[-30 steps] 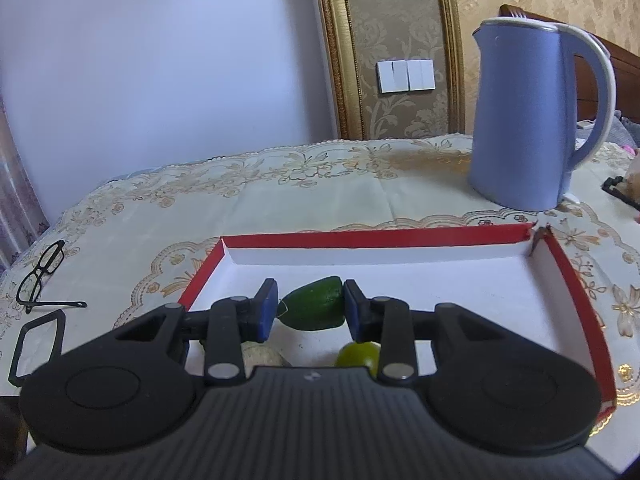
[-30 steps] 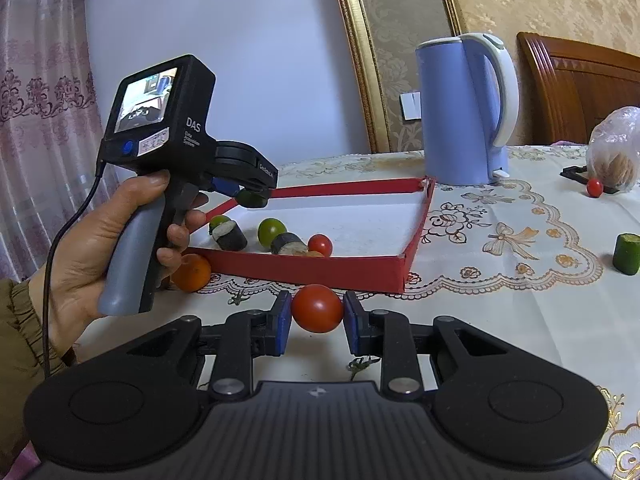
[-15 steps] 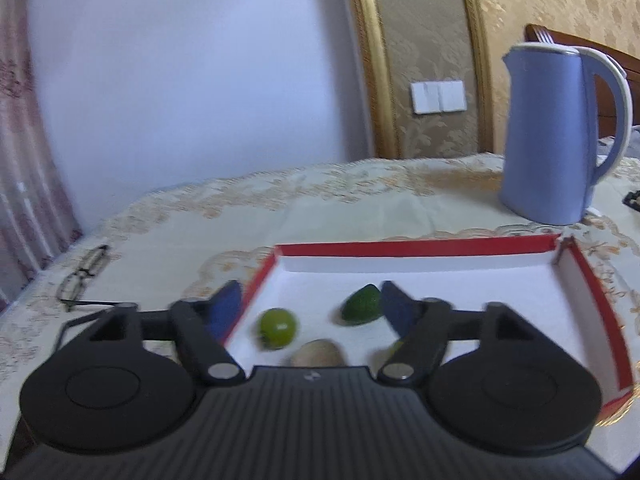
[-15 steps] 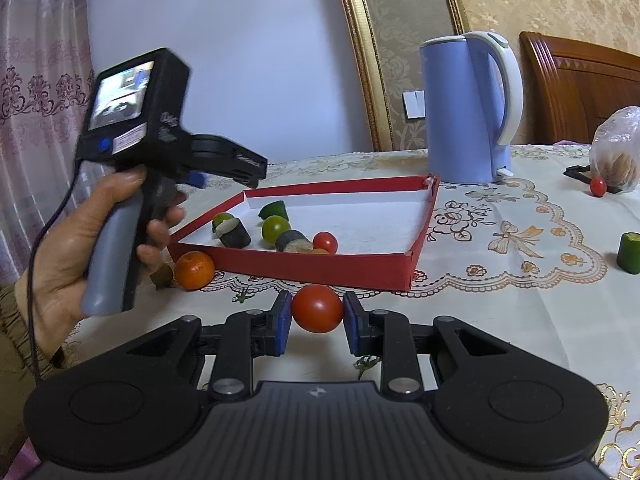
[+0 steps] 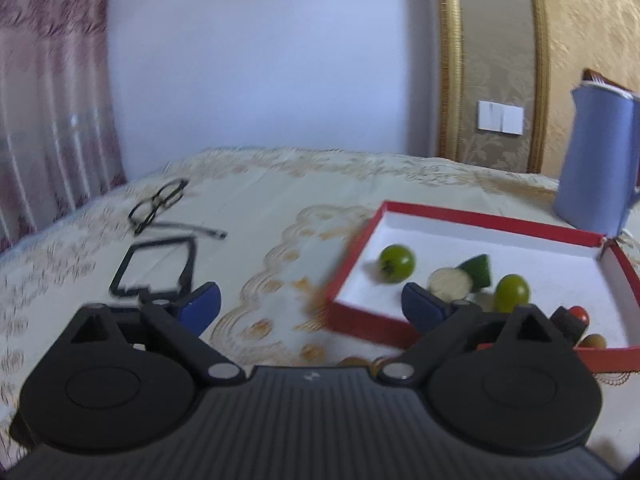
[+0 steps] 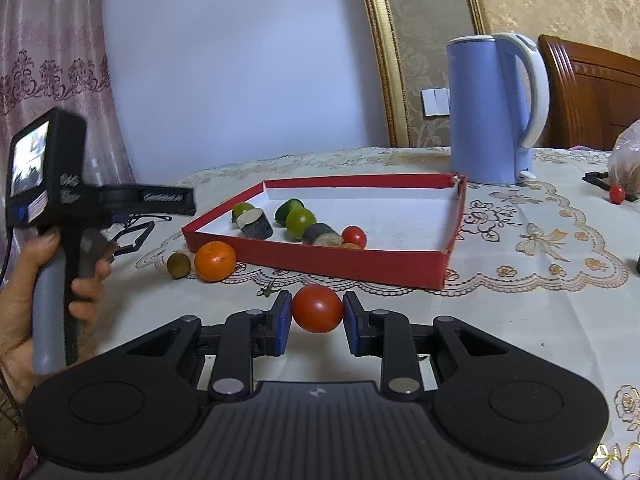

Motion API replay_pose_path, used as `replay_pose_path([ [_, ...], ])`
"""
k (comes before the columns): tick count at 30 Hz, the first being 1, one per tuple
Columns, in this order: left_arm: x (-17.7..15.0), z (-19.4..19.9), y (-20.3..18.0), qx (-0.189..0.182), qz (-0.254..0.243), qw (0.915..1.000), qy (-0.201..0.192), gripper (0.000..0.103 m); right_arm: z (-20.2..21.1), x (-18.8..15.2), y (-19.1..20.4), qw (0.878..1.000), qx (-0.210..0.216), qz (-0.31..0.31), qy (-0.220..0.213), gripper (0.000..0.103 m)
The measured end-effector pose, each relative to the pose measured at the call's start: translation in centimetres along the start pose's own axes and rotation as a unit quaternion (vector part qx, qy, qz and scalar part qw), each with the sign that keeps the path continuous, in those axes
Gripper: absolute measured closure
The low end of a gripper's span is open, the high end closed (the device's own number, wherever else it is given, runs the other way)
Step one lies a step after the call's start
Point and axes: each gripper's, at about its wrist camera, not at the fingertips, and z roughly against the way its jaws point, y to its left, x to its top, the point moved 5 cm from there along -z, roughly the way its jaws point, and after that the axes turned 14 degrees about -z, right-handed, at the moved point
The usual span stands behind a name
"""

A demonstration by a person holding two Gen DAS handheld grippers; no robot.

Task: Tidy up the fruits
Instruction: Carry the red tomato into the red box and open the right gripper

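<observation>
My right gripper (image 6: 316,320) is shut on a red tomato (image 6: 317,308), held just above the tablecloth in front of the red tray (image 6: 360,260). The tray holds green fruits (image 6: 301,219), dark cut pieces (image 6: 256,224) and a small red tomato (image 6: 354,236). An orange (image 6: 215,261) and a small brownish fruit (image 6: 179,265) lie outside the tray's left corner. My left gripper (image 5: 310,308) is open and empty, left of the tray (image 5: 352,316). In its view the tray holds green fruits (image 5: 396,263) and a green wedge (image 5: 478,270).
A blue kettle (image 6: 494,108) stands behind the tray. Glasses (image 5: 160,204) and a black frame (image 5: 154,264) lie on the cloth at the left. A cherry tomato (image 6: 617,193) and a bag (image 6: 626,160) sit at the far right.
My left gripper opened, let go of the green wedge into the tray, and drew back to the left. My right gripper kept hold of the tomato, nearly still.
</observation>
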Motion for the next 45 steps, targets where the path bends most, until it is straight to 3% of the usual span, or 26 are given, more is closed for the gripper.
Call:
replay_pose_path([
  [18, -3.4, -0.4, 2.6, 0.017, 0.036, 0.9991, 0.015, 0.000, -1.1, 0.3, 1.7, 1.000, -0.003, 0.021, 0.004, 0.076],
  [26, -3.8, -0.5, 3.7, 0.012, 0.072, 0.9972, 0.017, 0.000, -2.1, 2.1, 1.5, 1.000, -0.011, 0.026, -0.004, 0.076],
  [38, -4.0, -0.5, 4.0, 0.019, 0.077, 0.9966, 0.022, 0.000, -4.9, 5.7, 0.9, 1.000, -0.018, 0.010, -0.008, 0.076],
  [45, -3.9, -0.6, 3.9, 0.019, 0.077, 0.9967, 0.020, 0.000, -8.5, 7.3, -0.8, 0.998, -0.054, -0.011, 0.006, 0.076],
])
